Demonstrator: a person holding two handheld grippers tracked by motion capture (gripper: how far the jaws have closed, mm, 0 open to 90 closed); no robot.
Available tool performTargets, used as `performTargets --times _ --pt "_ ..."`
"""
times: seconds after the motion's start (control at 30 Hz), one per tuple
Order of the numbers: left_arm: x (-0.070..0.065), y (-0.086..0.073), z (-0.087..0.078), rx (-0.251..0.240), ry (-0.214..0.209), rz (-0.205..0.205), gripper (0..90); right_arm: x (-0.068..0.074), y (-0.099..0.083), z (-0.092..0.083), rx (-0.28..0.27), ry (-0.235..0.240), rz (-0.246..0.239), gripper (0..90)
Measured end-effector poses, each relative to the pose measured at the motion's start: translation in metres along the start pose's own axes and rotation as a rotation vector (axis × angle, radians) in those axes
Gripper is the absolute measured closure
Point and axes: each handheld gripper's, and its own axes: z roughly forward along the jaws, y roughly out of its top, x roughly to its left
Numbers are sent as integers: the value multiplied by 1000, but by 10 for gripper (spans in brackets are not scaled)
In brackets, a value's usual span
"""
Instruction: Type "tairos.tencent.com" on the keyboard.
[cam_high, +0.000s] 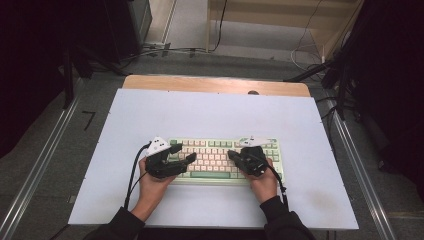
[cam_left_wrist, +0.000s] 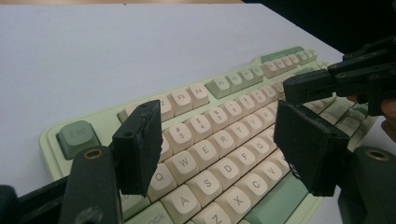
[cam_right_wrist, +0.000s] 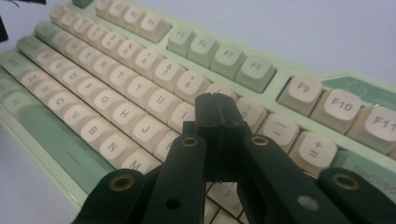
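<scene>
A pale green keyboard (cam_high: 220, 150) with cream keys lies on the white mat, near its front edge. My left gripper (cam_high: 184, 153) hovers over the keyboard's left half, held in the person's left hand. In the left gripper view its jaws (cam_left_wrist: 219, 126) stand wide apart above the letter rows of the keyboard (cam_left_wrist: 187, 95), with nothing between them. My right gripper (cam_high: 231, 154) is over the right half. Its jaws (cam_right_wrist: 215, 100) are pressed together and empty, their tip just above keys in the right-hand letter rows of the keyboard (cam_right_wrist: 116, 79); whether it touches a key I cannot tell. The right gripper (cam_left_wrist: 299, 86) also shows in the left gripper view.
The white mat (cam_high: 150, 115) covers a wooden table (cam_high: 210, 82), with bare mat behind and beside the keyboard. Metal rails (cam_high: 45, 160) run along both sides. Cables (cam_high: 165, 50) and dark stands (cam_high: 345, 75) occupy the floor beyond the far edge.
</scene>
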Motion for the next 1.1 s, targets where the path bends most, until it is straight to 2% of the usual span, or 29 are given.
performTargets --times 0.1,0.17,0.23,0.3,0.4,0.53,0.77,1.1 --pt "0 0 0 2 0 1 336 1 1 2 29 -2 -1 875" --pt "-1 0 0 -2 1 2 336 2 2 -1 4 7 -5 871" --pt "0 0 -1 -5 2 2 336 2 4 -8 -22 16 0 826" --pt "0 0 -1 -2 4 2 335 1 6 -15 -54 38 14 735" --pt "0 0 -1 -5 3 2 335 -1 7 -25 -97 51 39 489" --pt "0 0 -1 -4 1 1 335 -7 7 -33 -120 74 71 329" --pt "0 0 0 -1 -1 0 335 -7 6 -39 -113 84 75 280" --pt "0 0 0 0 -1 2 334 5 -1 -38 -75 98 45 279"
